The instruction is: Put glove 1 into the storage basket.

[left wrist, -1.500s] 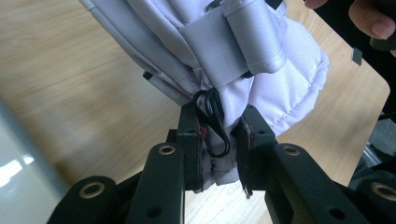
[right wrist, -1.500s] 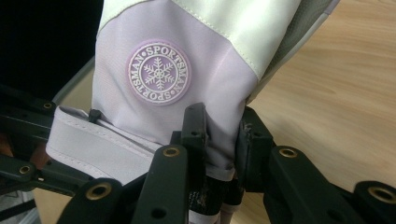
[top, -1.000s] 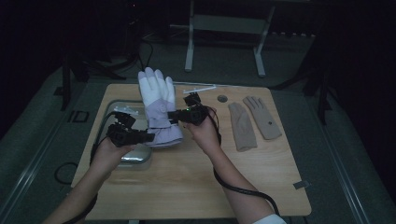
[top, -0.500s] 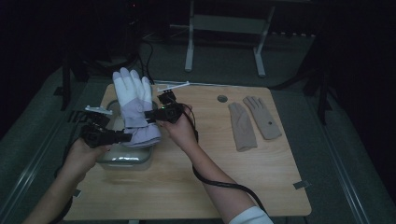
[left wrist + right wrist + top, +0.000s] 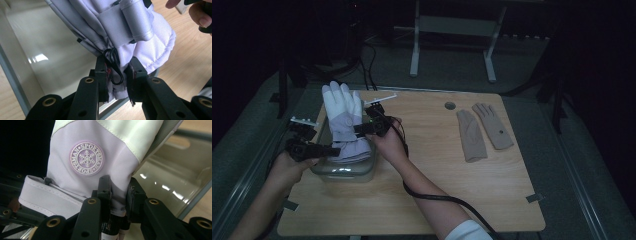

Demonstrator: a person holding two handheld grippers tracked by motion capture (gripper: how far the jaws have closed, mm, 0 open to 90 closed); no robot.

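Holding a padded white-and-lilac ski glove (image 5: 344, 122) between them, both grippers have it hanging cuff-down over a clear plastic container (image 5: 343, 170) at the left end of the wooden surface (image 5: 432, 165). The left gripper (image 5: 117, 75) has its jaws closed nearly together on the gathered cuff hem, right beside a small black clip (image 5: 113, 63) sewn there. The right gripper (image 5: 117, 195) has its jaws pinched on the opposite cuff edge, just below the round snowflake badge (image 5: 86, 158). In the high view the glove's fingers point up and away from the person, while its cuff sits at the container's mouth, over the rim nearest the two hands.

By the look of it the glove is light, soft and bulky: thick quilted padding that squashes under the jaws and springs back, with a smooth shell fabric that could slide out of a shallow pinch. The stitched, doubled hem of the cuff is probably the surest place to hold, since it gives the jaws a firm ridge; the puffy fingers would likely flop and fold. Being larger than the container's opening, it will probably need folding or pressing down to fit inside.

A pair of thin beige gloves (image 5: 484, 131) lies flat well apart on the right of the surface.
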